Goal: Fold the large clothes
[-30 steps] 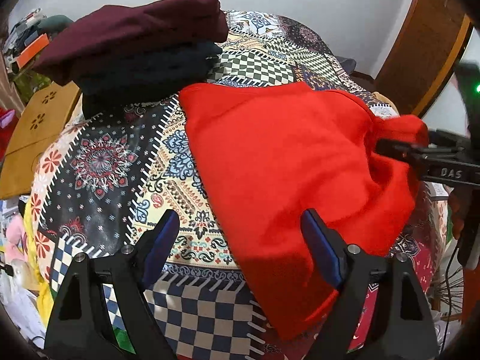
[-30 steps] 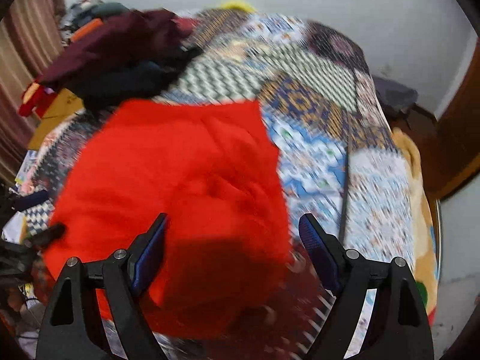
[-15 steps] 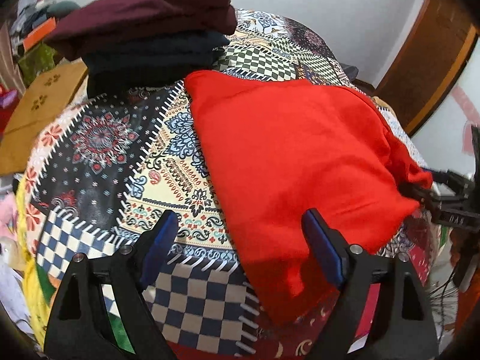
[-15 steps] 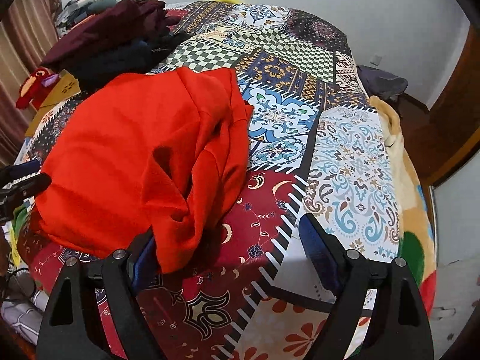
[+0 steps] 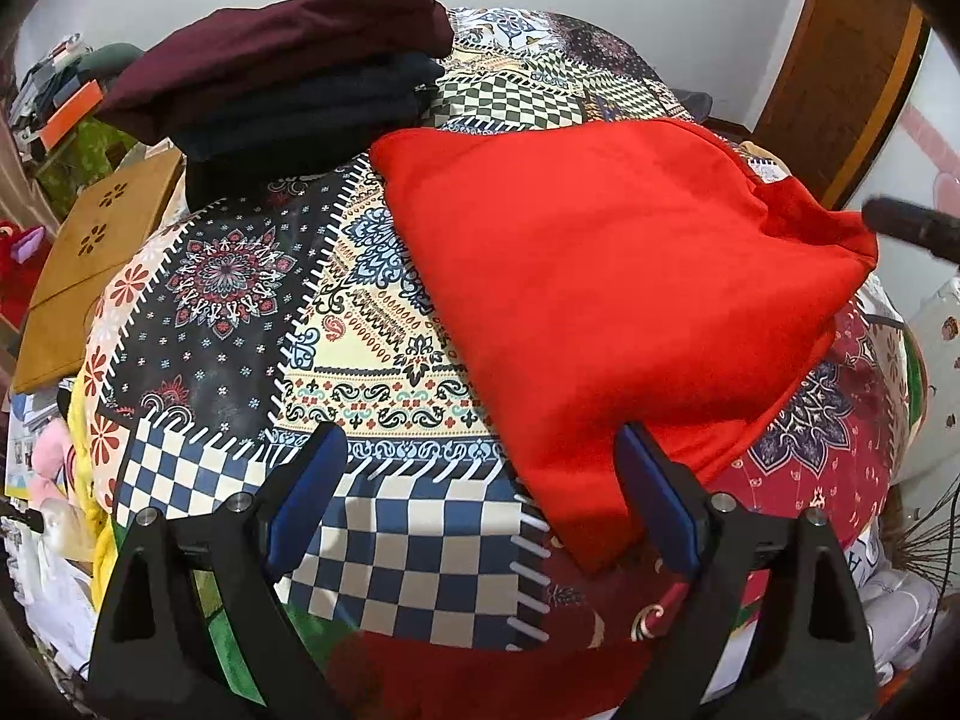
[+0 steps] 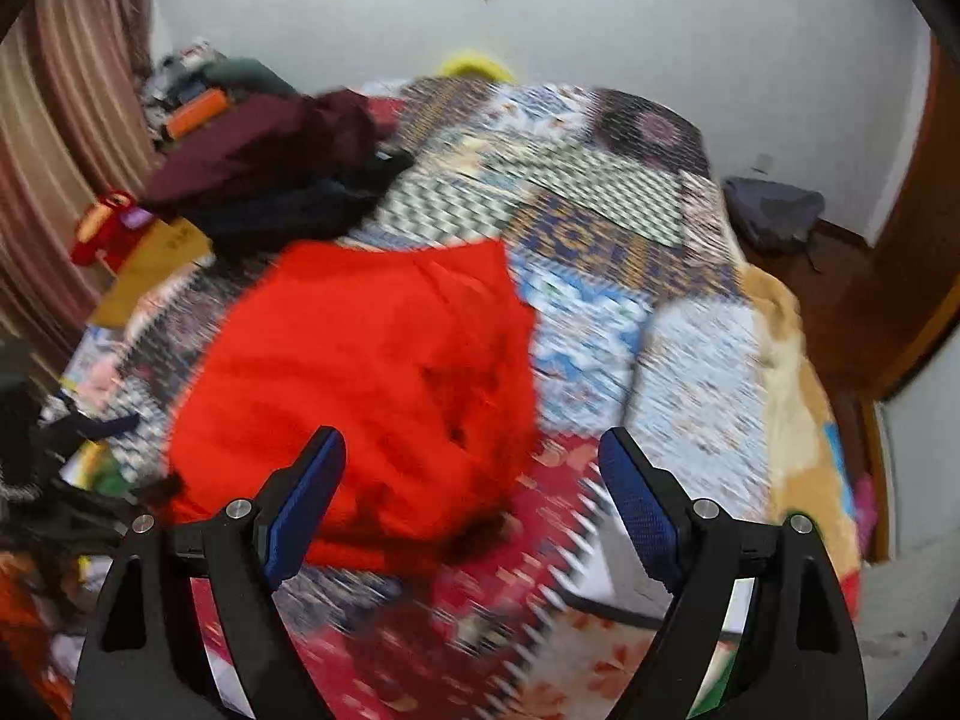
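A large red garment [image 5: 600,300] lies partly folded on the patterned bedspread [image 5: 240,312]; it also shows in the blurred right wrist view [image 6: 372,372]. My left gripper [image 5: 480,498] is open and empty, its right finger at the garment's near corner. My right gripper [image 6: 474,504] is open and empty, hovering just above the garment's near edge. A black finger of the right gripper [image 5: 912,225] shows beside the garment's bunched right corner, apart from it.
A stack of folded maroon and dark navy clothes [image 5: 300,84] sits at the bed's far left, also in the right wrist view [image 6: 270,168]. A tan board [image 5: 96,264] leans at the left edge. A wooden door [image 5: 840,72] stands at the right.
My right gripper has let go of the garment's right corner and pulled back and up; its view is now blurred. The left gripper has shifted slightly.
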Tool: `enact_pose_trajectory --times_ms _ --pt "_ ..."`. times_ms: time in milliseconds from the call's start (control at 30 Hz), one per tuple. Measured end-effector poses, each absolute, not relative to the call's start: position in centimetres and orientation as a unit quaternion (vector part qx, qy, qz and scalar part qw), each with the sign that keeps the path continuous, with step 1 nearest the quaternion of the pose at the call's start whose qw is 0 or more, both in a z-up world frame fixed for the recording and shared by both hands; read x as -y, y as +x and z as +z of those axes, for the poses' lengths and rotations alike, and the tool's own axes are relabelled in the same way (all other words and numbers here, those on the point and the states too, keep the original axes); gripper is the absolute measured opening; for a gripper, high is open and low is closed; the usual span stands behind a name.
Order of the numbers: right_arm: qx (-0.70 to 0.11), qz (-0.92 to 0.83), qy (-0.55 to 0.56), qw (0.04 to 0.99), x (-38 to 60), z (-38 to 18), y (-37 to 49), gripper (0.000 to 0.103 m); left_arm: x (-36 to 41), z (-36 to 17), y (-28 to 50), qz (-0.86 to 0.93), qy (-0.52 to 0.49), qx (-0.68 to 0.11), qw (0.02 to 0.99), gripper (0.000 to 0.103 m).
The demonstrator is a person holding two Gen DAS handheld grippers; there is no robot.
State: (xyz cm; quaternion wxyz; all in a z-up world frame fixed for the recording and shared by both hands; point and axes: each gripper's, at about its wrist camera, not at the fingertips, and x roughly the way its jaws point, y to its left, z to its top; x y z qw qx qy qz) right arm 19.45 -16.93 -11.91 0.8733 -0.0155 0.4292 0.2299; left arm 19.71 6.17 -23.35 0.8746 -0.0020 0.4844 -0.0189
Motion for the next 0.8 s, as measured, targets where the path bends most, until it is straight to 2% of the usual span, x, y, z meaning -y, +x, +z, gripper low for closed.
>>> enact_pose_trajectory --times_ms 167,333,500,800 --pt "-0.444 0.243 -0.039 0.862 13.9 -14.1 20.7 0.084 -6.5 -24.0 19.5 -0.014 -0.013 -0.486 0.874 0.095" --pt "-0.458 0.174 -0.097 0.866 14.9 -16.4 21.6 0.084 -7.3 -24.7 19.1 -0.019 -0.036 -0.494 0.869 0.096" --pt "-0.477 0.175 -0.011 0.861 20.6 -16.5 21.7 0.084 -7.3 -24.5 18.6 -0.021 -0.026 -0.494 0.869 0.096" --pt "-0.491 0.185 0.022 0.851 22.1 -14.8 21.9 0.084 -10.2 -21.1 18.1 0.01 -0.086 -0.471 0.878 0.095"
